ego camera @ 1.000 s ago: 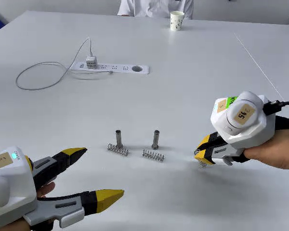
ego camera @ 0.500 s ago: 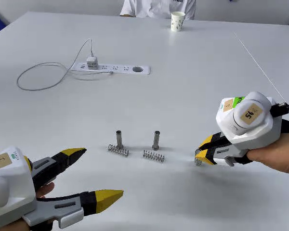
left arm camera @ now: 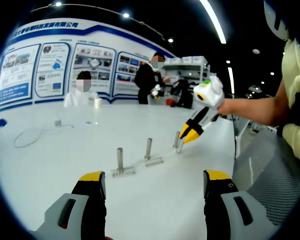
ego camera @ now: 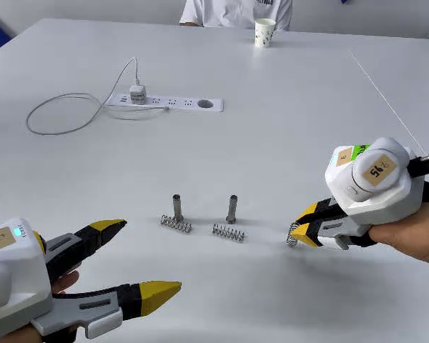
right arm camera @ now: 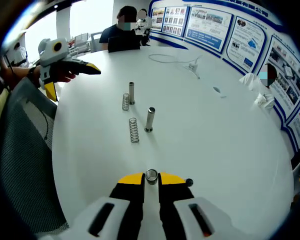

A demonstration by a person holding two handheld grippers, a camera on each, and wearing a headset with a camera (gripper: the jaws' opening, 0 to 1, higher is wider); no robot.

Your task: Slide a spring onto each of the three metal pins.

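Two metal pins stand upright mid-table, the left pin and the right pin. A loose spring lies in front of the left pin, and another spring in front of the right one. My right gripper is shut on a third spring, held roughly upright against the table to the right of the pins. In the right gripper view it shows end-on as a metal ring. My left gripper is open at the near left with nothing between its jaws. In the left gripper view, a post stands at the right gripper's tips.
A white power strip with a plugged charger and looping cable lies at the far left. A paper cup stands at the table's far edge, in front of a seated person. The near table edge runs close to both hands.
The spring at my right gripper's tips has gone from lying low under them to standing more upright. The left gripper, pins and loose springs have stayed put.
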